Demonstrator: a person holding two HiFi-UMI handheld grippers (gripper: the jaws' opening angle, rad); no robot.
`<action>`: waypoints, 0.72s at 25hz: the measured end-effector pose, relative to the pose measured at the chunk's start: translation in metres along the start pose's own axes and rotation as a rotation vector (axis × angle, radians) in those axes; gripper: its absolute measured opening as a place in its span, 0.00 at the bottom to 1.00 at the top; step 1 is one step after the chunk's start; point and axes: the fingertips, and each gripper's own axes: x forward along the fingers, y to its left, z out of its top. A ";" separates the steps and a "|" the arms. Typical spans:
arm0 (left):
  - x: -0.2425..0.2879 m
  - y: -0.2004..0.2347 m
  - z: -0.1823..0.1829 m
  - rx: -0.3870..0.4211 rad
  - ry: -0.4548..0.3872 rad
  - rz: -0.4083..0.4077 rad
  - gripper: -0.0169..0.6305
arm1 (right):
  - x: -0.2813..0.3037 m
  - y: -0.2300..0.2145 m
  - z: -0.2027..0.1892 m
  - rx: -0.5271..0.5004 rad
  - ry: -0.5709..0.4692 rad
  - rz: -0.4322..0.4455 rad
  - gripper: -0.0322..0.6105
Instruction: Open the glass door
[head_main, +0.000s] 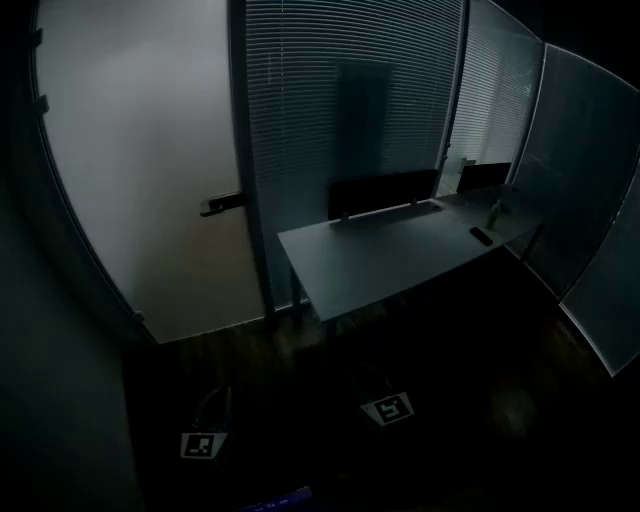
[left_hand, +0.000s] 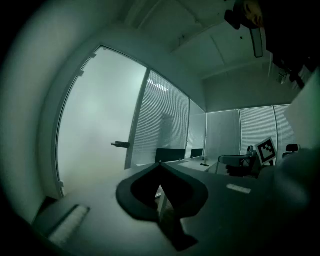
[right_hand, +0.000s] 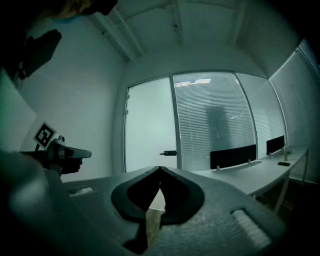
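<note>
**Glass door, frosted: shut, opening not begun**

**Item.** Glass door (head_main: 140, 180), a frosted pane at the left of the room in the head view. Small fittings on its far left edge suggest the hinges are there. It is closed, with its free edge against the dark upright post.

**Fitting.** Handle (head_main: 222, 204), a dark lever lying level on the door's post-side edge. Nothing touches it.

**Tools.**
- Left gripper (left_hand: 160, 166): jaws pressed together tip to tip with nothing between them. It is held level and faces the door from well back.
- Right gripper (right_hand: 160, 170): jaws likewise together at the tips and empty. It is level, aimed at the same door, and well apart from it.
- In the head view, both marker cubes sit low in the frame over the dark floor (head_main: 300, 360).

**Surroundings.**
- Slatted partition (head_main: 350, 100), just right of the door.
- Pale desk (head_main: 390, 255), standing before the partition.
- Dark screen panels (head_main: 385, 192), along the desk's back edge.
- Small dark object (head_main: 481, 236), lying near the desk's right end.

**Progress.** Judged nil: the pane is shut and the lever untouched. What is left is the whole task:
- close the distance to the door;
- bring one gripper onto the lever, with its jaws parted to take it or kept together to press it;
- work the lever and swing the pane clear.

Which way the door swings cannot be told.
</note>
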 end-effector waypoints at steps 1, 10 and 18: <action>0.000 0.002 0.000 0.004 -0.001 0.000 0.03 | 0.001 0.003 0.002 0.003 -0.002 0.008 0.05; -0.004 0.031 0.005 0.033 0.004 -0.012 0.03 | 0.021 0.034 0.000 0.010 0.012 0.031 0.05; -0.001 0.052 0.002 0.042 0.014 -0.025 0.03 | 0.039 0.053 -0.008 0.011 0.038 0.037 0.05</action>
